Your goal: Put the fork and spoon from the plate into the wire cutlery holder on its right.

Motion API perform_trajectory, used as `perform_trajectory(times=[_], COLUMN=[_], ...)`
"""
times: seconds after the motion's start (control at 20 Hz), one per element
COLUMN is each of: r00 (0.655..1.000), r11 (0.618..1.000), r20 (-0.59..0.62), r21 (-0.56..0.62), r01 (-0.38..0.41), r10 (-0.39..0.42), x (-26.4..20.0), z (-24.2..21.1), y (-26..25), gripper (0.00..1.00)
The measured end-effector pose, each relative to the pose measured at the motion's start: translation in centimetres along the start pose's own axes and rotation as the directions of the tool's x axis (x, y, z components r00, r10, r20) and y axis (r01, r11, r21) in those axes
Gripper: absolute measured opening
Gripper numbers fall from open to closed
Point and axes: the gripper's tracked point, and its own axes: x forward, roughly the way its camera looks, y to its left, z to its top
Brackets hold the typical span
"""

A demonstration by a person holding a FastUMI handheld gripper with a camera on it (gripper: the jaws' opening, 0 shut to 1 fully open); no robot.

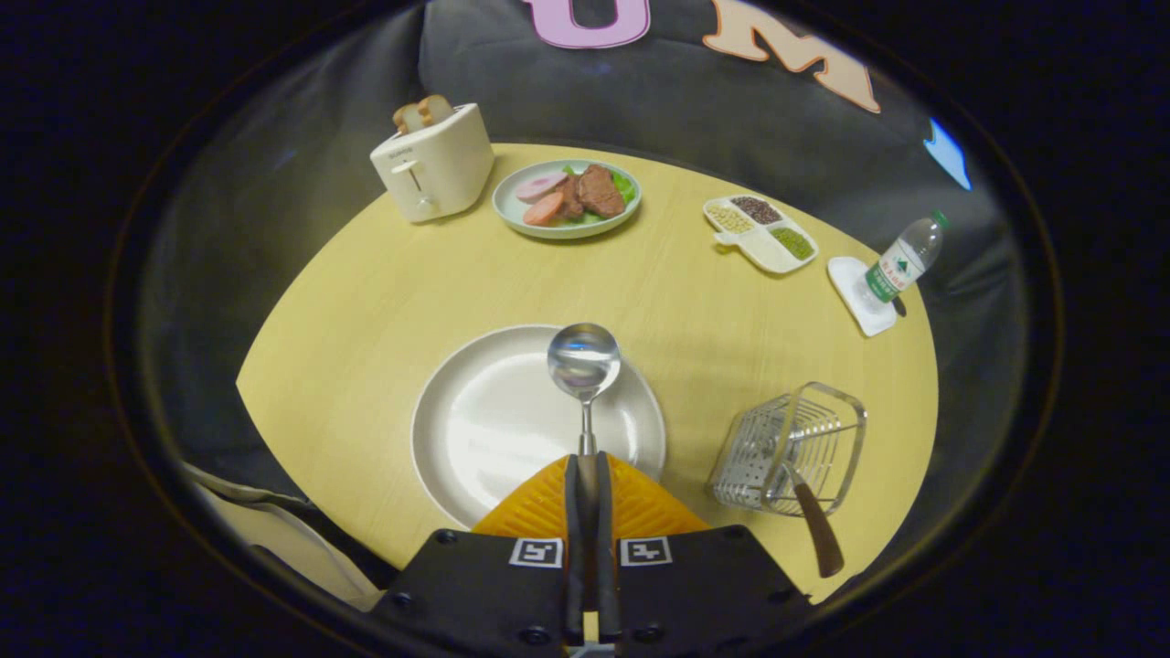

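Claw (585, 475) is clamped on the spoon (584, 363) handle above the plate (475, 429); I'd swing right and lower handle-first into the wire holder (791, 448), beside the fork (809, 512).

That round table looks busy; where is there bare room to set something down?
Bare wood lies left of the white plate below the toaster, and mid-table between the food plate and the spoon clamped in the hand-held gripper. It is crowded around the snack tray, bottle and wire holder.

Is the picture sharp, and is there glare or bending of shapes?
Gripper view: fisheye bends the table edge; centre sharp, with the spoon, held in the shut gripper, mirroring light; the bottle near the rim looks softer; light fades outward.
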Motion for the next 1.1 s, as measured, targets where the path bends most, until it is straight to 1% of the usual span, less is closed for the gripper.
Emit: perform_trajectory(times=[0.5,0.75,1.1], r00=[0.996,0.987,0.974], r11=[0.997,0.993,0.987], r20=[-0.026,-0.111,-0.180], r21=[-0.006,-0.006,0.066], r01=[0.081,0.118,0.149], r10=[-0.081,-0.118,-0.135], x=[-4.1,-5.2,-5.6], z=[1.4,-0.3,-2.1], y=[-7.4,-10.9,-13.6], gripper=[0.09,0.09,0.09])
